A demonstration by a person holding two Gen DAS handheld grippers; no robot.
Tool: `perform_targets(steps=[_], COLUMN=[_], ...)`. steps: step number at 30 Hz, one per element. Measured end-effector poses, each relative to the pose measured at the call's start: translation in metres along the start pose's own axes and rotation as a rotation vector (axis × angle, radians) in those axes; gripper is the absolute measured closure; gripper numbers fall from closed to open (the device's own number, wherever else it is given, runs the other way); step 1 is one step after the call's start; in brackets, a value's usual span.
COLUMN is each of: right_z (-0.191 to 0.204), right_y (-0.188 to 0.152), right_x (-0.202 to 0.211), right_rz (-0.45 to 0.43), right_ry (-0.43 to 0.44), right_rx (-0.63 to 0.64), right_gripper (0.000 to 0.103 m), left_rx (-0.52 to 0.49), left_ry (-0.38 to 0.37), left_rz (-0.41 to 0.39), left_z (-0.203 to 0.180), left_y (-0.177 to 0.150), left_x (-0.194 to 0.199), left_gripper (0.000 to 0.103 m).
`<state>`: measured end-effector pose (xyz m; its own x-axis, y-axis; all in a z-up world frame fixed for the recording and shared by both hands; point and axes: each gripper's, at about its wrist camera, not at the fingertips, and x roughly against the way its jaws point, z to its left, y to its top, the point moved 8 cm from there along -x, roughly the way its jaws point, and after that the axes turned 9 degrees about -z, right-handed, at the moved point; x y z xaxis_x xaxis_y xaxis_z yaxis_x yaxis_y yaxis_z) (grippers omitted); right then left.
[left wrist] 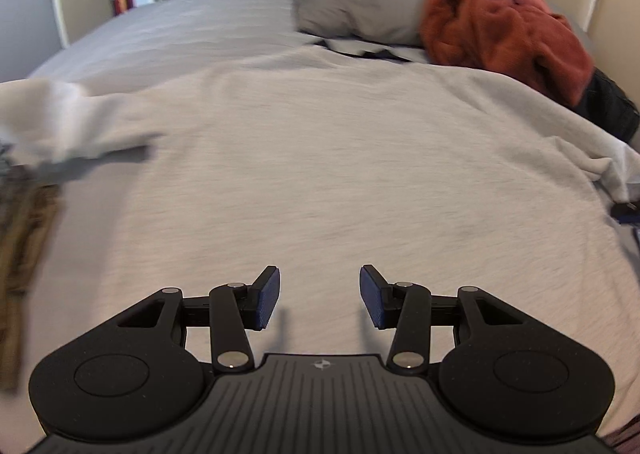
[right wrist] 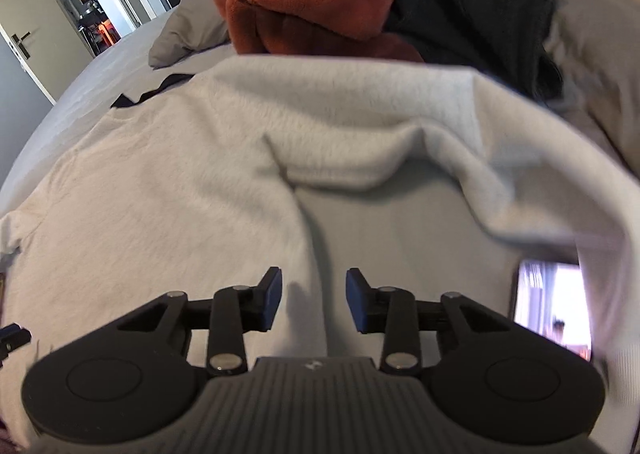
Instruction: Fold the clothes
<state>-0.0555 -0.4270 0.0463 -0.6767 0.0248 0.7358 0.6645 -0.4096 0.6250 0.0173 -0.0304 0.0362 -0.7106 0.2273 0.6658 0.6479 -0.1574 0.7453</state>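
Note:
A light grey sweatshirt [left wrist: 320, 158] lies spread flat on the bed. My left gripper [left wrist: 319, 296] hovers open and empty just above its near part. In the right wrist view the same sweatshirt [right wrist: 160, 182] shows with a sleeve [right wrist: 500, 158] curving round to the right. My right gripper [right wrist: 313, 300] is open and empty above the garment's edge, where bare sheet shows between body and sleeve.
A rust-red fleece [left wrist: 504, 22] and a black garment [right wrist: 472, 6] are piled at the head of the bed beside a grey pillow [left wrist: 356, 2]. A lit phone [right wrist: 552, 306] lies by the sleeve. The bed's left edge [left wrist: 24, 214] drops to the floor. A door [right wrist: 28, 14] stands beyond.

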Motion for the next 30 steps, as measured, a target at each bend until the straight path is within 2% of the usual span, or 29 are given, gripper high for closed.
perform_targets(steps=[3,5,7,10,16,17,18,20,22,24,27,30], right_z=[0.005,0.008,0.011,0.013,0.006,0.007,0.008,0.012,0.011,0.008,0.005,0.004], right_y=[-0.025,-0.041,-0.058,-0.081,-0.108,-0.113,-0.118,-0.123,-0.125,-0.126,-0.129,-0.130], right_x=[0.020,0.031,0.042,0.057,0.061,0.059,0.057,0.059,0.064,0.064,0.064,0.069], right_rz=[0.019,0.032,0.045,0.066,0.136,0.157,0.175,0.186,0.198,0.204,0.210,0.218], right_ry=[0.000,-0.003,-0.006,-0.012,-0.003,0.008,0.017,0.007,-0.024,-0.043,-0.054,-0.039], right_rx=[0.005,0.025,0.046,0.070,0.045,0.035,0.032,0.086,0.107,0.108,0.109,0.074], right_gripper=[0.066,0.066,0.066,0.066,0.066,0.069,0.081,0.095,0.096,0.097,0.095,0.088], left_rx=[0.030,0.088,0.142,0.159,0.236,0.254,0.266,0.276,0.272,0.265,0.274,0.299], left_ry=[0.075,0.121,0.156,0.197,0.141,0.124,0.105,0.072,0.060,0.063,0.058,0.054], left_rz=[0.014,0.031,0.040,0.064,0.132,0.143,0.152,0.167,0.189,0.212,0.208,0.189], left_z=[0.037,0.061,0.082,0.104,0.118,0.118,0.117,0.113,0.112,0.112,0.113,0.115], left_y=[-0.009,-0.016,-0.022,-0.034,-0.065,-0.070,-0.073,-0.079,-0.084,-0.090,-0.091,-0.089], left_x=[0.019,0.028,0.037,0.045,0.048,0.048,0.048,0.048,0.048,0.046,0.048,0.055], left_gripper=[0.061,0.061,0.061,0.057,0.056,0.057,0.057,0.057,0.057,0.082,0.095,0.097])
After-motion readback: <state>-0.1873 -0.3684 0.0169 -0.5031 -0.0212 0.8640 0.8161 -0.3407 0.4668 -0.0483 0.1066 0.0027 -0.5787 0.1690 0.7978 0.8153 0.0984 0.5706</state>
